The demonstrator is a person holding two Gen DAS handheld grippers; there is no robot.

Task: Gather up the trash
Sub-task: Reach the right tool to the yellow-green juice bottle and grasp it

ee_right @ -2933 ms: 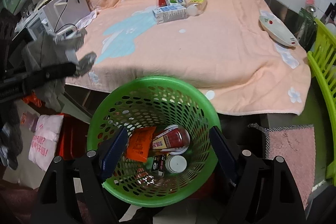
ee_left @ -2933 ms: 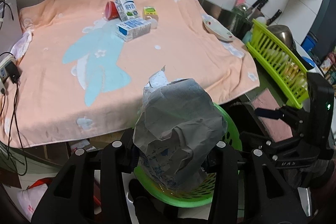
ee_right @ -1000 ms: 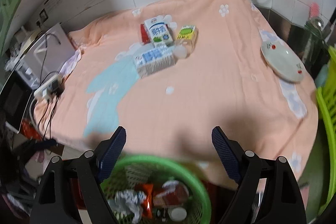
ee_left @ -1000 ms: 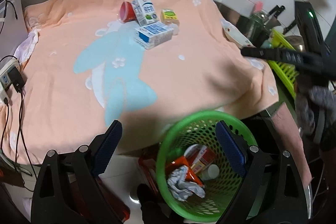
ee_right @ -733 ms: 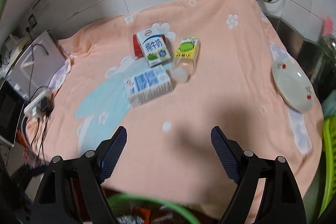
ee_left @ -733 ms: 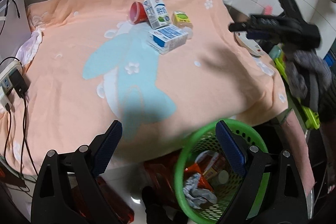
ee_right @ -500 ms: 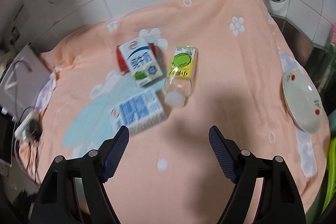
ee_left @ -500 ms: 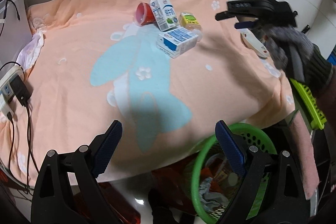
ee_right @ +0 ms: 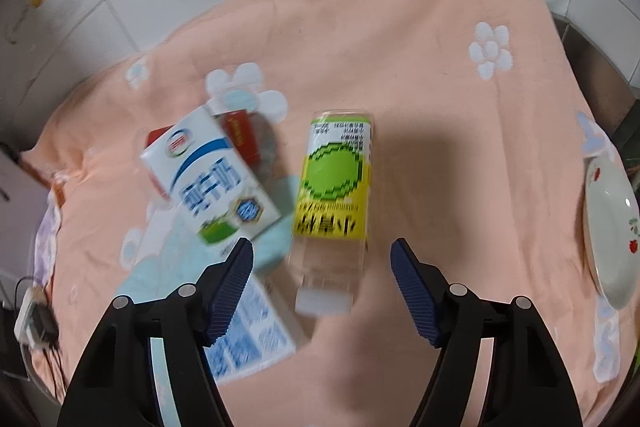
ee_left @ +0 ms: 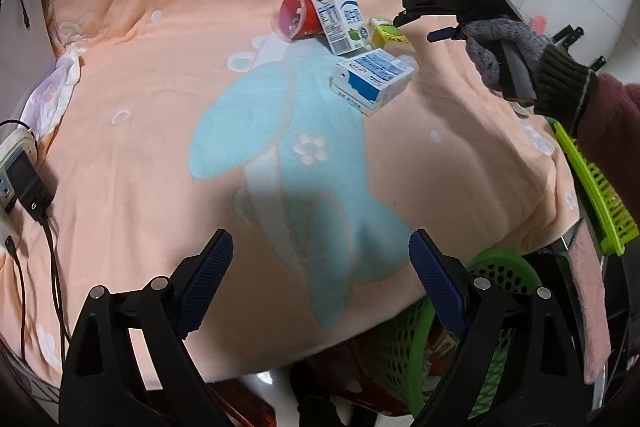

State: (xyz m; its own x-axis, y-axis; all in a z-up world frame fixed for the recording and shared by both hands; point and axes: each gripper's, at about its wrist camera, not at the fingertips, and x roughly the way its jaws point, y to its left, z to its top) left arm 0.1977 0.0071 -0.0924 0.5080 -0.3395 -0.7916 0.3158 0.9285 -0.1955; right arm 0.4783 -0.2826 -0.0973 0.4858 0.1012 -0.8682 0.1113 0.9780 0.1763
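Observation:
Trash lies on a peach towel [ee_left: 140,131]: a clear bottle with a yellow-green label [ee_right: 334,195], a standing milk carton [ee_right: 210,183], a blue-white carton on its side [ee_left: 374,81] and a red cup [ee_left: 294,17]. My right gripper [ee_right: 322,281] is open, just above the bottle's capped end; it also shows in the left wrist view [ee_left: 416,29]. My left gripper [ee_left: 320,287] is open and empty over the towel's near edge. The green basket [ee_left: 502,273] with trash stands below that edge.
A white plate [ee_right: 608,239] lies at the towel's right edge. A green dish rack [ee_left: 588,187] stands to the right. A power strip with cables [ee_left: 20,183] sits at the left. The tiled wall and pipes are behind.
My left gripper dropped the grey wrapper into the basket and drew back over the towel. My right gripper moved from the basket across the towel to the bottle.

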